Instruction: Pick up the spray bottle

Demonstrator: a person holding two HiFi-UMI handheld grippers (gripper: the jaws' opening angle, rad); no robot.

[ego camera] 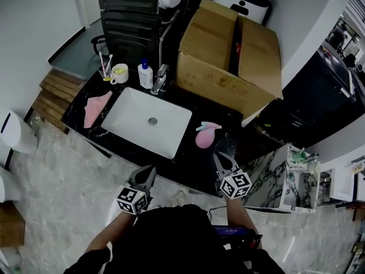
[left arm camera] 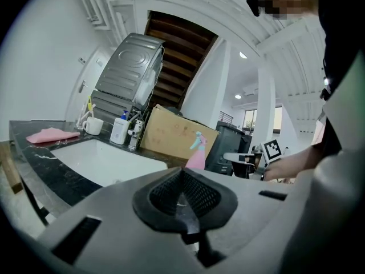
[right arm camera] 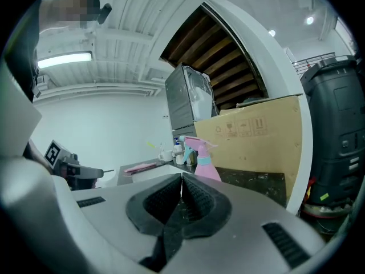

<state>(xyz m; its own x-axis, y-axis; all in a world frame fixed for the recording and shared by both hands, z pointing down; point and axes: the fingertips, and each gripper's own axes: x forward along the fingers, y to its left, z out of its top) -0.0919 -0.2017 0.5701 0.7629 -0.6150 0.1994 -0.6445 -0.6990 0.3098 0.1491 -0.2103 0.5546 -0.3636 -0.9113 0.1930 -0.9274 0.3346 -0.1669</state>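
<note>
Right gripper view: the right gripper (right arm camera: pixel 181 178) is seen with its jaws pressed together, nothing between them. The left gripper (left arm camera: pixel 182 173) is likewise closed and empty. The pink plastic spray bottle with a turquoise trigger (right arm camera: pixel 203 163) stands upright just beyond the right jaws at about 1 o'clock, untouched. In the head view, it is placed on the black marble counter (ego camera: pixel 197 167). The white rectangular sink (ego camera: pixel 134 116) lies at its 9 o'clock and the brown cardboard box (ego camera: pixel 222 67) at its 12 o'clock. Only bare counter is seen between the right jaws and the bottle. The bottle's base is hidden behind the gripper bodies in both gripper views.
</note>
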